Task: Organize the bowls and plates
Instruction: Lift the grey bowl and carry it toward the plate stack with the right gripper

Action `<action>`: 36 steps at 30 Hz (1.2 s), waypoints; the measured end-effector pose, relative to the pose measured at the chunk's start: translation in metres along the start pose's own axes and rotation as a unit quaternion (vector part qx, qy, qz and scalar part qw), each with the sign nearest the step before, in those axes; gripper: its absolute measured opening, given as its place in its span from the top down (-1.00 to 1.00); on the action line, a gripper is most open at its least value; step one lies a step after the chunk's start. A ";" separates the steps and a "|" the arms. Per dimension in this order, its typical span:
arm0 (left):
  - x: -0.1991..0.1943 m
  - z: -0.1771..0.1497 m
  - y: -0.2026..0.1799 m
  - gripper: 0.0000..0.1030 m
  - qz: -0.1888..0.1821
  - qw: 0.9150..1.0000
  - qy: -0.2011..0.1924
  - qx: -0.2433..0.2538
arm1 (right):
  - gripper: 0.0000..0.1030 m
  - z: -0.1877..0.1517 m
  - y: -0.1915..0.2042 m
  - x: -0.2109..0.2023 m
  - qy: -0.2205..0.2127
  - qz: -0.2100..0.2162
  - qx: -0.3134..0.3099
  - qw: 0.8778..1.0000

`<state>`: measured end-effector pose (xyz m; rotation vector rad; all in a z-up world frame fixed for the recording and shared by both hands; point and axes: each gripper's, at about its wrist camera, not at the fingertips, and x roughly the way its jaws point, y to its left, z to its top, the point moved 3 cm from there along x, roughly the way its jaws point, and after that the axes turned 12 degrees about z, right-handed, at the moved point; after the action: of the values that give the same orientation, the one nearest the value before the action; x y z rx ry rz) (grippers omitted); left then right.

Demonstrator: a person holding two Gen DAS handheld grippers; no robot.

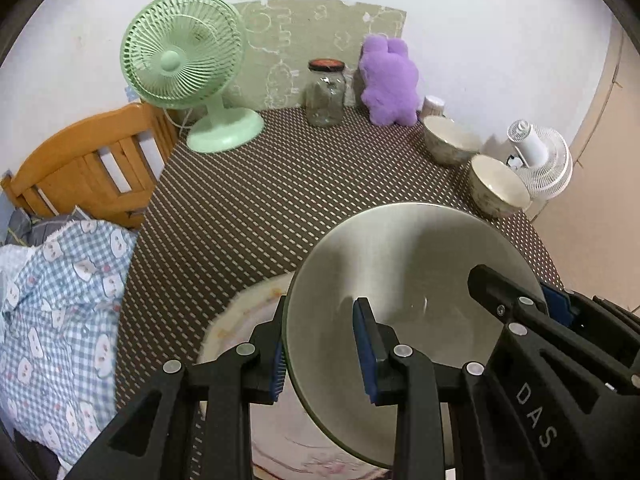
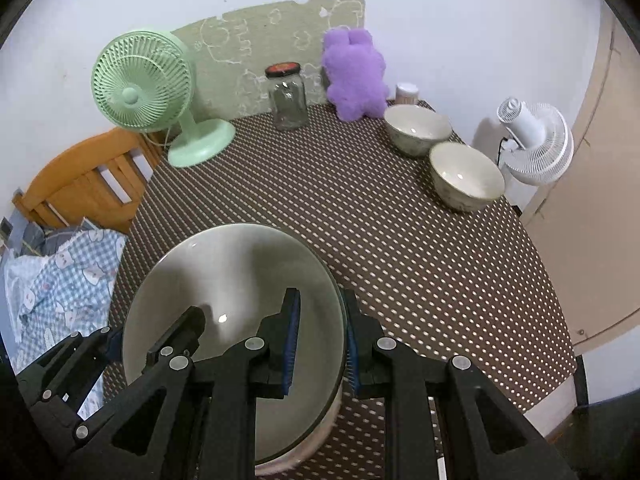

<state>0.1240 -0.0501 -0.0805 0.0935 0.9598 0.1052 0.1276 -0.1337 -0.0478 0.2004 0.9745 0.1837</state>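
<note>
I hold the grey plate (image 1: 404,272) between both tongs: my left tongs (image 1: 324,344) are clenched on its left rim and my right tongs (image 2: 320,340) are clenched on its right rim. It hangs above a patterned plate (image 1: 240,312) on the dotted table (image 2: 400,240). Two bowls (image 2: 466,176) sit far right, well apart from my tongs.

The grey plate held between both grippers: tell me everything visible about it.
The grey plate is round, shallow and plain, with a smooth, slightly glossy matte surface, ceramic or glass by its look. It is held above the dotted brown table mat, tilted. The left gripper clamps its left rim, the right gripper the opposite rim, jaws shut on it. Below it lies a patterned plate; whether they touch is unclear.
</note>
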 end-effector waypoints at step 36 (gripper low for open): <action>0.064 -0.033 -0.133 0.45 0.071 0.991 0.096 -0.055 | 0.54 -0.018 -0.144 0.074 0.113 0.046 -0.053 0.991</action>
<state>0.1398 -0.1720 -0.1678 0.0508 1.1363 0.3028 0.1626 -0.2529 -0.1529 0.1285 1.1783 0.3485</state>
